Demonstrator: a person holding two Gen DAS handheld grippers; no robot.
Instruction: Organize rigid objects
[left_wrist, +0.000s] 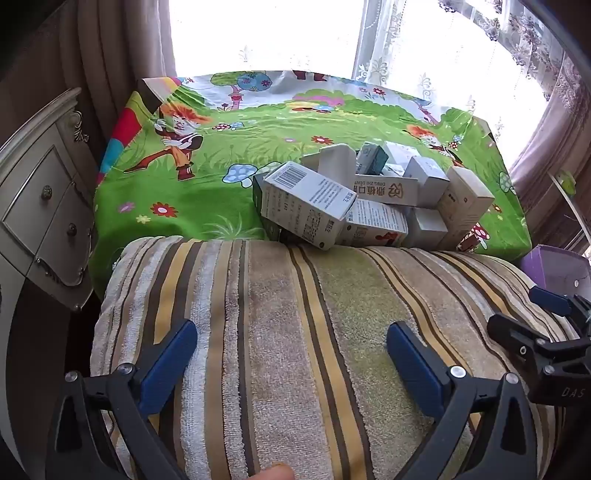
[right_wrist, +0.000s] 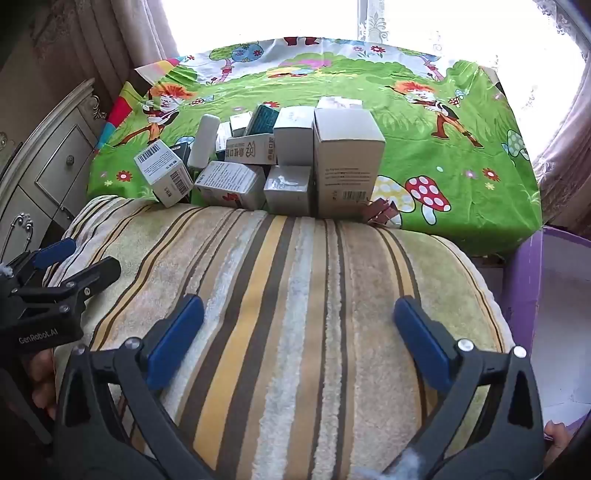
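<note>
gaping empty, both hand-held grippers (left_wrist: 291, 354) (right_wrist: 299, 332)

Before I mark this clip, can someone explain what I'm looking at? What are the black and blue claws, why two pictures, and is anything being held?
Each picture comes from a camera mounted on a hand-held two-finger gripper, looking along its fingers. One view shows the left gripper, the other the right gripper; each also glimpses its neighbour at the edge. Both stand open over a striped towel and hold nothing. Beyond it, on a green cartoon cloth, lies a jumbled pile of small cardboard boxes, untouched. A purple bin sits at the right.
</note>
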